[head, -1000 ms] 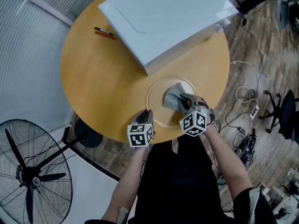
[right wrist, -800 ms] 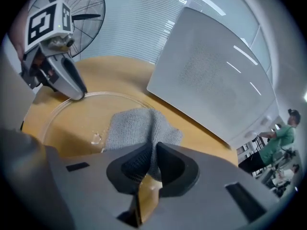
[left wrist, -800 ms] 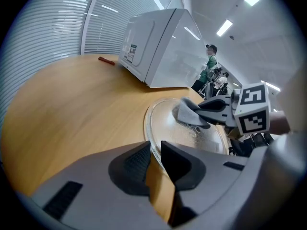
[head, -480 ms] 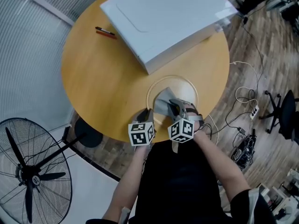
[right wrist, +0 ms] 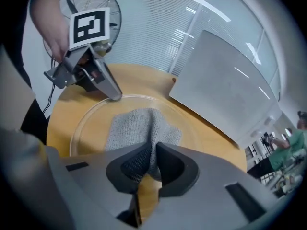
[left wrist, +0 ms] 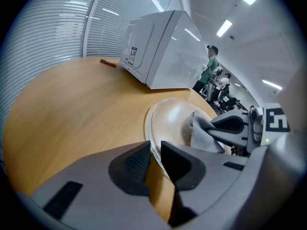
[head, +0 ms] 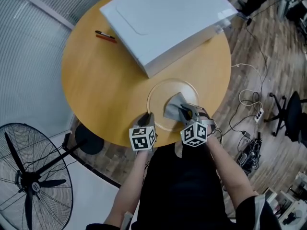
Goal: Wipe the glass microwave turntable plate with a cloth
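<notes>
The round glass turntable plate point(head: 157, 91) lies on the wooden table near its front edge. A grey cloth point(head: 172, 105) is spread on the plate's middle. My right gripper point(head: 185, 111) is shut on the cloth's near end and presses it onto the glass; in the right gripper view the cloth point(right wrist: 139, 128) fans out ahead of the jaws over the plate point(right wrist: 91, 116). My left gripper point(head: 149, 115) is shut on the plate's near left rim. In the left gripper view the plate point(left wrist: 170, 121) runs into the closed jaws, with the cloth point(left wrist: 204, 134) beyond.
A white microwave point(head: 168, 18) fills the table's far side, just behind the plate. A red and black pen point(head: 105, 35) lies at the far left. A standing fan point(head: 29, 181) is on the floor at left; cables point(head: 249, 99) and an office chair point(head: 288, 114) at right.
The right gripper dragged the cloth left across the plate, then back a little to the right. The left gripper has kept its hold on the rim.
</notes>
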`<state>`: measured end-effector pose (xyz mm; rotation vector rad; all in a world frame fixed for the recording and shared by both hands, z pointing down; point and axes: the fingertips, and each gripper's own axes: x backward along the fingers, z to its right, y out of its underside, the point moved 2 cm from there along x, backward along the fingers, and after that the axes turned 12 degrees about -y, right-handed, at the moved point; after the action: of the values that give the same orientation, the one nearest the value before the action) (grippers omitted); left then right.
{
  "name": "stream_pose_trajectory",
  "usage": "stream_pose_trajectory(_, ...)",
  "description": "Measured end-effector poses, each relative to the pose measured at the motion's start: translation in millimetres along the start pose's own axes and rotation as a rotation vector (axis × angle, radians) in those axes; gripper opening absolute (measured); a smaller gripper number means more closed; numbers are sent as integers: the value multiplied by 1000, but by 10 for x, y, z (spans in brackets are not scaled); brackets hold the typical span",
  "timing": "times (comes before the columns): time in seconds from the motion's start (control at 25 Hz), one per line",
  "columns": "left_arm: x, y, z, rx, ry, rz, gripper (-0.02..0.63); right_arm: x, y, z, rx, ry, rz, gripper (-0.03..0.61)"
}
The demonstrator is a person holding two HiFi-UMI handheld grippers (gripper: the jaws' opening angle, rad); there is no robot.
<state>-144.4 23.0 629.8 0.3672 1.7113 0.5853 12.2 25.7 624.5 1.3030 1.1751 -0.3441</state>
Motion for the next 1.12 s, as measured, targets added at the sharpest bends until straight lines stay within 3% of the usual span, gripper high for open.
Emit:
stream_pose_trajectory(0.24,8,8,2,47,7,-23,62,126,238,306,-125,20,-36,43)
stream_pose_trajectory(0.4,-8,-10,-12,59,-2,-39,61,241,189,352,-257,-49,52,43)
stream_pose_trajectory(0.52,8,-18,-22,100,-16,-37,61,427,124,409,-296,-64,121,43)
stream_pose_trajectory(0.6,52,-33,-39,128,-60,-18,61,595,73,483,-309,-63,172,43)
stream_pose_trajectory(0.8,248,-57,-107,95,-262,11,61,1037,5,751,-369,-92,299,43)
stream_pose_trajectory(0.96,558,-64,-105,188,-342,70,60,1341,-7,931,-376,-124,376,43)
stream_pose_trajectory(1.12,970,-142,102,297,-363,180,54,1637,-42,1113,-365,-145,436,43)
